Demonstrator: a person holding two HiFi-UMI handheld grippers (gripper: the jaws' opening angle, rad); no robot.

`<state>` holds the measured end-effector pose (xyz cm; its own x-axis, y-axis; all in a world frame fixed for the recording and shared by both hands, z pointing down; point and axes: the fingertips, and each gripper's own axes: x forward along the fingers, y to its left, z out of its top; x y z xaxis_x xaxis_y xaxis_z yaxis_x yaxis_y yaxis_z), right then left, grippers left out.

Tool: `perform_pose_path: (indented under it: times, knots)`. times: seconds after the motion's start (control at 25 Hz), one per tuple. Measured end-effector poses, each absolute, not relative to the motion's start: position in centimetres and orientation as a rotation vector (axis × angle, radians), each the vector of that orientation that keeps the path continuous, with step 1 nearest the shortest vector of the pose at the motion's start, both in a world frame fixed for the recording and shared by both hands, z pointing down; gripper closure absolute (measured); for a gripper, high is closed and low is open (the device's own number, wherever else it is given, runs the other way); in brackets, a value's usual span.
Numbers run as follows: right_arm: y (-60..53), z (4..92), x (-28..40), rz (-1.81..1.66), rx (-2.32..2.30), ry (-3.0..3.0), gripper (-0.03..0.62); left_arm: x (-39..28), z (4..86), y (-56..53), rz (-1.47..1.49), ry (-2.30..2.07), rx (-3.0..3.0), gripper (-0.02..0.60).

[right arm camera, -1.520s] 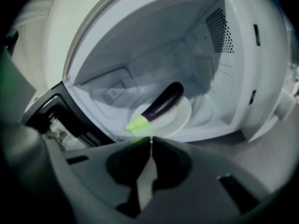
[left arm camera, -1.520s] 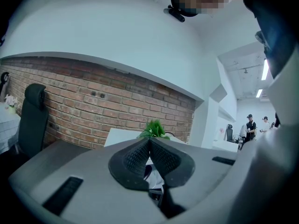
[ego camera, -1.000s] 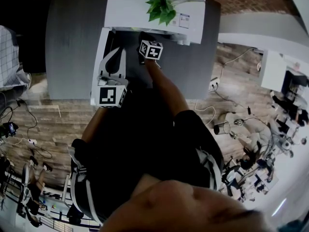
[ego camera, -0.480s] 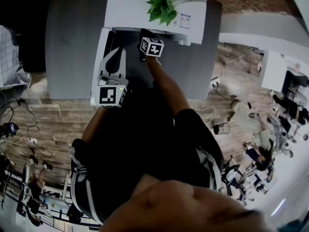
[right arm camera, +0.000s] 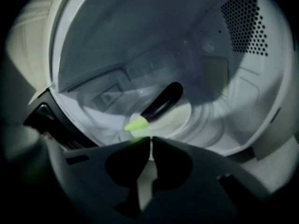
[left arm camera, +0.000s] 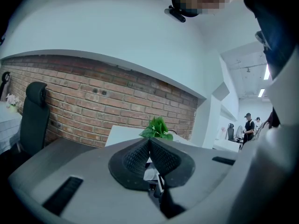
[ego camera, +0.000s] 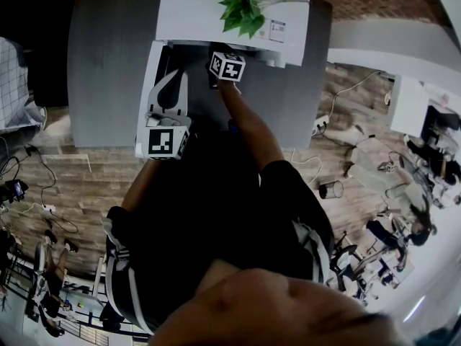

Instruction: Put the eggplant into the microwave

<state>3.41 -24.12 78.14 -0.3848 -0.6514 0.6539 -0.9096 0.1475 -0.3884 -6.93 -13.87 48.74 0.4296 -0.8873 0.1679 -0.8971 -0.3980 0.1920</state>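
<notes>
The eggplant (right arm camera: 161, 107), dark purple with a pale green stem end, lies on the glass turntable (right arm camera: 196, 120) inside the white microwave (ego camera: 216, 13). My right gripper (right arm camera: 150, 141) is shut and empty, its tips just short of the stem end and apart from it. In the head view its marker cube (ego camera: 227, 67) sits at the microwave's opening. My left gripper (left arm camera: 149, 141) is shut with nothing showing between its tips. In the head view the left gripper (ego camera: 171, 85) hovers over the open microwave door (ego camera: 150, 63).
A green potted plant (ego camera: 241, 4) stands on the microwave's top. The microwave sits on a grey table (ego camera: 108, 63). Perforated vent holes (right arm camera: 245, 20) mark the cavity's right wall. A brick wall (left arm camera: 93, 111) rises behind, and people stand at the far right of the room.
My right gripper's cube has crept slightly farther toward the microwave opening. The left gripper has stayed put. People in the background at the right have shifted.
</notes>
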Motion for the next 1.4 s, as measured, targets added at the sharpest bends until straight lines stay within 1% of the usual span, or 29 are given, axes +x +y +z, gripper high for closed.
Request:
perform_pose_path:
  times: [0.8, 1.4]
  knots:
    - [-22.9, 76.0, 4.1, 1.067, 1.515, -2.126, 0.554, -7.0, 46.9, -12.4, 0.023, -1.585, 2.475, 0.546]
    - [-17.9, 73.1, 5.5, 1.066, 1.525, -2.153, 0.554, -6.7, 44.4, -8.4, -0.027, -1.587, 2.540, 0.546]
